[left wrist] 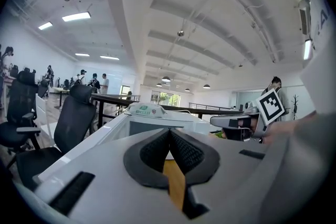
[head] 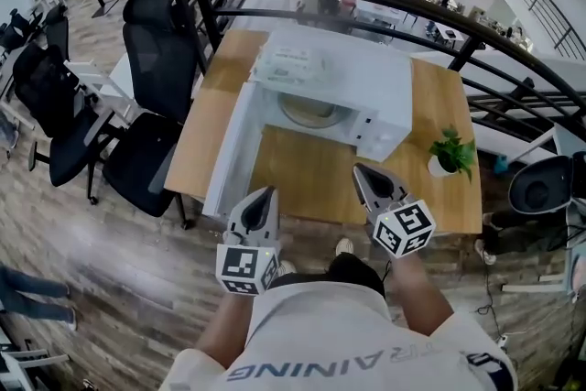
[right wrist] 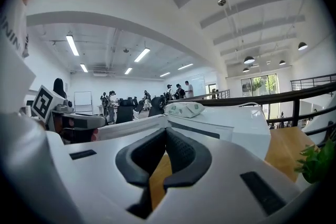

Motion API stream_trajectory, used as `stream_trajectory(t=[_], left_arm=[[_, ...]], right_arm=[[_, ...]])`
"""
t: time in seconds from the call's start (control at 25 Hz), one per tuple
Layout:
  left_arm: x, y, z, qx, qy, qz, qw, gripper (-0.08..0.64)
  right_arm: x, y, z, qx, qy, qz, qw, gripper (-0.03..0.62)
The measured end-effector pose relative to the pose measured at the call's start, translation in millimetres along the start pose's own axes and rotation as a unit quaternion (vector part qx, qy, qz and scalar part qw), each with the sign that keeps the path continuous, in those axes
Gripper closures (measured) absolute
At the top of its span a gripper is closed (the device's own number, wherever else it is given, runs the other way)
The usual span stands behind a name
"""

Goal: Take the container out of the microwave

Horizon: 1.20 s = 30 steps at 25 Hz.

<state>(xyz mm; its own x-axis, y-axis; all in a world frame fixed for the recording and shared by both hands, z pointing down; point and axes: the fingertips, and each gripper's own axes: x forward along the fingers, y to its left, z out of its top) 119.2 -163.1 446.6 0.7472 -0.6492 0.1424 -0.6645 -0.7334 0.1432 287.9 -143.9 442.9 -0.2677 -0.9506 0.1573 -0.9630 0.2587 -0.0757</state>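
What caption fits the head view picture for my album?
Jaws shut, the left gripper and right gripper face the open microwave on the table, a container inside.

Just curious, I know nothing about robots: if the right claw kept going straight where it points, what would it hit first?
Probably the microwave, about at its front right panel beside the open cavity. Only table top shows between it and the right claw. Depth is hard to judge here.
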Motion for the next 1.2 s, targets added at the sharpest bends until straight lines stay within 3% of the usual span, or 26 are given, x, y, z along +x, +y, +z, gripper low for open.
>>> stream_trajectory(t=[0.4,0.68,0.88,1.2], left_arm=[[17,7,2,-0.005,-0.002,0.032,0.9995,0.528],[21,13,4,-0.011,-0.004,0.041,0.9991,0.528],[15,16,4,-0.007,-0.016,0.046,0.9988,0.529],[14,20,-5,-0.026,0.000,0.040,0.9988,0.529]], right_arm=[[51,-13,-1,-0.040,0.030,0.040,0.998,0.572],[89,-17,-19,-0.088,0.088,0.050,0.991,0.572],[125,-23,-39,-0.107,0.123,0.039,0.986,0.572],[174,-43,-72,-0.090,0.166,0.005,0.982,0.572]])
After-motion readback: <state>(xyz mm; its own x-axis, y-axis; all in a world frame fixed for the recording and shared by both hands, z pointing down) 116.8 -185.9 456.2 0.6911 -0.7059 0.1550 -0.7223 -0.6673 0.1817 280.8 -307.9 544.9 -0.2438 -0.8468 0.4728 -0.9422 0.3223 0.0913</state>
